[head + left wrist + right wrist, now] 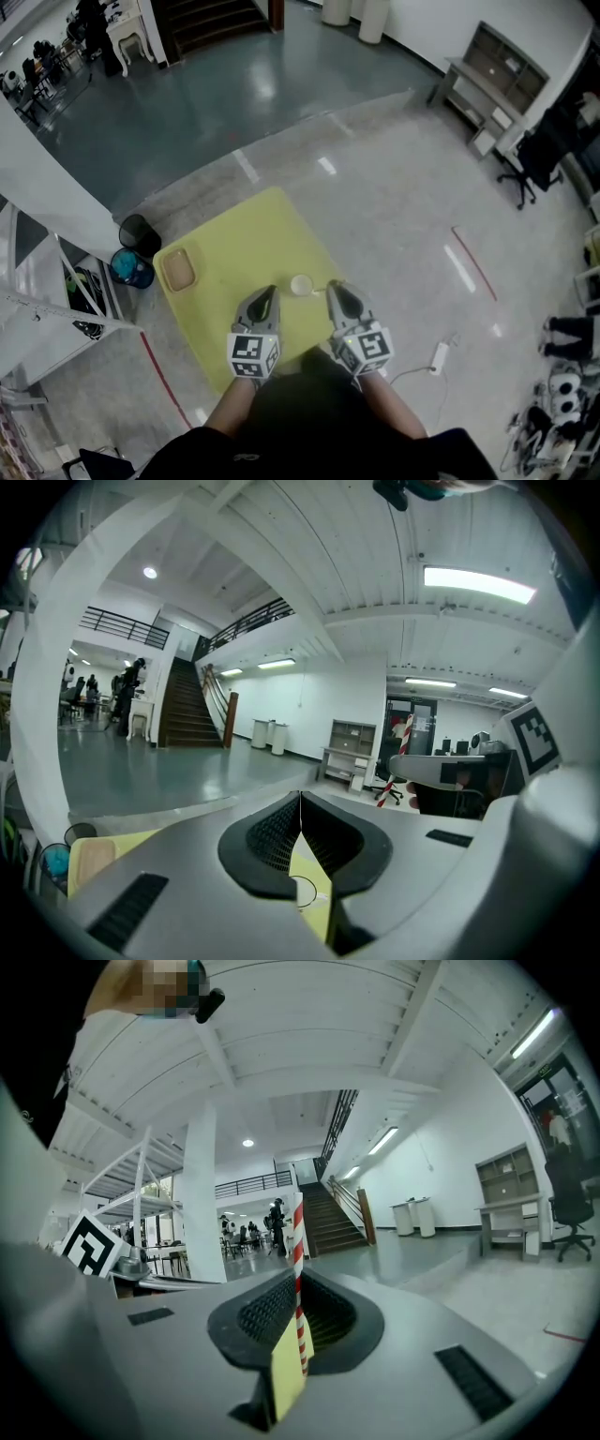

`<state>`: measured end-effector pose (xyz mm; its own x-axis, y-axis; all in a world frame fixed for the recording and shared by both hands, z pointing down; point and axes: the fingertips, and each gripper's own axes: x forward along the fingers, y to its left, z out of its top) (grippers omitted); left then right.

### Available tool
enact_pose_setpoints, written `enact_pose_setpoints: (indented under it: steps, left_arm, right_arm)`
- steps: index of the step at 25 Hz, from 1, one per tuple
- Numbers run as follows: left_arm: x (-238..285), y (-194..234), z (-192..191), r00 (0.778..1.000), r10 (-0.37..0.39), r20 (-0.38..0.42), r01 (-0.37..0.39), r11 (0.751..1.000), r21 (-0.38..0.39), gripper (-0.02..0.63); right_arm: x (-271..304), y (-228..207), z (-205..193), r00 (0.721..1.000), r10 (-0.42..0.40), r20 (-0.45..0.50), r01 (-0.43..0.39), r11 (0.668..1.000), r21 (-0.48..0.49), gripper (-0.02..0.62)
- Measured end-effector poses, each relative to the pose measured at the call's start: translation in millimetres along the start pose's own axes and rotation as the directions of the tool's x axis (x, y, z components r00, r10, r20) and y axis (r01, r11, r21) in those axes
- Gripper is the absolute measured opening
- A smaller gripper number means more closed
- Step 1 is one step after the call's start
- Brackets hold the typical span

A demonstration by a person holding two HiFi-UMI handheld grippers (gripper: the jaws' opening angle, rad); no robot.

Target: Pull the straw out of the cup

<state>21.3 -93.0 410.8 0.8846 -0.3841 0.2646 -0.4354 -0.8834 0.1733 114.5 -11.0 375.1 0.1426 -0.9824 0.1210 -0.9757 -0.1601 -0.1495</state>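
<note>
A small white cup [301,284] stands on the yellow table [244,234], between my two grippers. My right gripper [336,287] is shut on a red-and-white striped straw [299,1269], which stands upright between its pads and clear of the cup. In the left gripper view the same straw [402,745] shows at the right gripper's tip. My left gripper [268,293] hangs to the left of the cup, shut with nothing between its pads. Below its jaws the cup's rim [305,890] shows, with no straw in it.
A tan tray [178,269] lies at the table's left corner. A black bin [139,232] and a blue bucket [131,268] stand on the floor beside a white shelf [56,291]. A power strip [439,356] lies on the floor at the right.
</note>
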Motion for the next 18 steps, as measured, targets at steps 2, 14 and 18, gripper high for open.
enact_pose_setpoints:
  steps: [2, 14, 18]
  left_arm:
    - [-2.7, -5.2, -1.3, 1.0, -0.02, -0.005, 0.02, 1.0, 0.005, 0.044]
    - [-5.6, -11.8, 8.7, 0.999, -0.049, 0.016, 0.049, 0.998, 0.033, 0.044]
    - [-5.0, -12.9, 9.3, 0.998, -0.055, 0.019, 0.054, 0.998, 0.036, 0.044]
  right_arm:
    - [-2.5, 5.5, -1.8, 1.0, -0.002, -0.004, 0.002, 1.0, -0.008, 0.029]
    - [1.2, 16.7, 5.6, 1.0, 0.001, -0.018, -0.002, 0.998, -0.055, 0.028]
    - [2.4, 19.2, 4.6, 1.0, 0.009, -0.021, -0.01, 0.998, -0.055, 0.028]
